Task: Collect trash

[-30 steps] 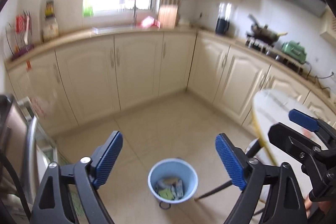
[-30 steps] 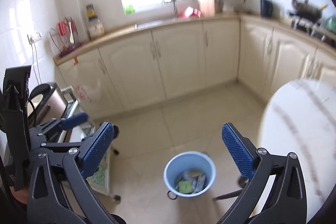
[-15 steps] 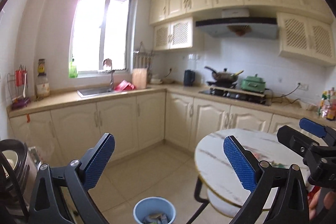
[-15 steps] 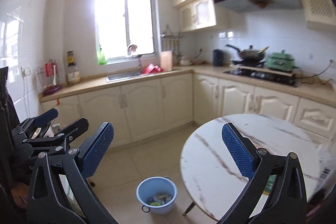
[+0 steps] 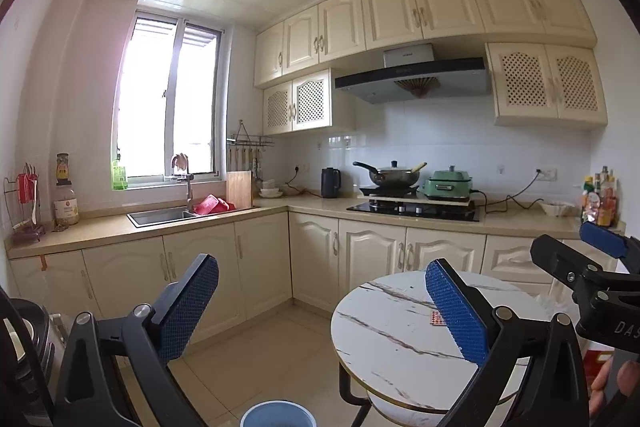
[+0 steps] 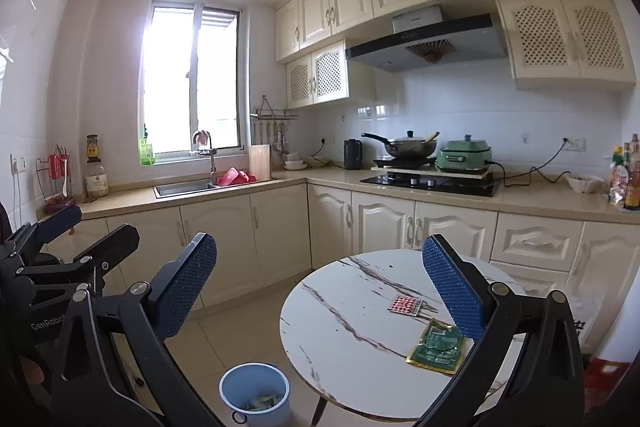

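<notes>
A round white marble table stands in the kitchen. On it lie a green snack wrapper and a small red-dotted packet, the packet also showing in the left wrist view. A blue bin with wrappers inside sits on the floor left of the table; only its rim shows in the left wrist view. My left gripper is open and holds nothing. My right gripper is open and holds nothing, raised in front of the table.
Cream cabinets run along the back wall with a sink, a hob with a wok and a green cooker. A white bag and a red box sit at the table's right. An appliance stands at far left.
Both views have swung up from the bin on the floor to level. The table and its litter have come into view, and the bin has dropped to the bottom edge.
</notes>
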The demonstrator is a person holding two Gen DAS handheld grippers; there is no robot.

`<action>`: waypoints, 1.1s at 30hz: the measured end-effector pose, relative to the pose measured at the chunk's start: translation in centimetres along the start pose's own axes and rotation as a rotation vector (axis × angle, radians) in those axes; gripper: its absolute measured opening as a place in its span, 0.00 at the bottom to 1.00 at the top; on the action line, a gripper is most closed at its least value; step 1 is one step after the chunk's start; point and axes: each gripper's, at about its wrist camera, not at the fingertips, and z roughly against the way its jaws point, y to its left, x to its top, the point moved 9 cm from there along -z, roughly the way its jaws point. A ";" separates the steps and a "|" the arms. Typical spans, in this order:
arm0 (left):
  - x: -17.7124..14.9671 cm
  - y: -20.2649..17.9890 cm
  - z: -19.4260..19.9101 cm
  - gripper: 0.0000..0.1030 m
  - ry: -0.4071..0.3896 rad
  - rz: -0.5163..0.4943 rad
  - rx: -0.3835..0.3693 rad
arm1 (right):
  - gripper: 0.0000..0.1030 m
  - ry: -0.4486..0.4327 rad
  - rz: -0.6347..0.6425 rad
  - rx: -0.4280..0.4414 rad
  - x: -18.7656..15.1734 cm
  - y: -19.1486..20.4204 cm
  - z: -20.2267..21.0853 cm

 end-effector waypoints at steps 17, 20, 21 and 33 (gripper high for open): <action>0.0 -4.1 -13.0 0.99 0.227 -0.018 -0.080 | 1.00 0.294 -0.152 -0.215 -9.4 -14.9 -6.1; -0.3 -5.0 -16.2 0.99 0.296 -0.021 -0.094 | 1.00 0.443 -0.188 -0.246 -14.2 -17.7 -8.8; -0.7 -5.3 -17.0 0.99 0.320 -0.026 -0.101 | 1.00 0.489 -0.204 -0.248 -15.8 -18.4 -9.8; 0.9 -7.6 -28.7 0.99 0.484 -0.057 -0.129 | 1.00 0.761 -0.195 -0.283 -25.5 -21.9 -18.8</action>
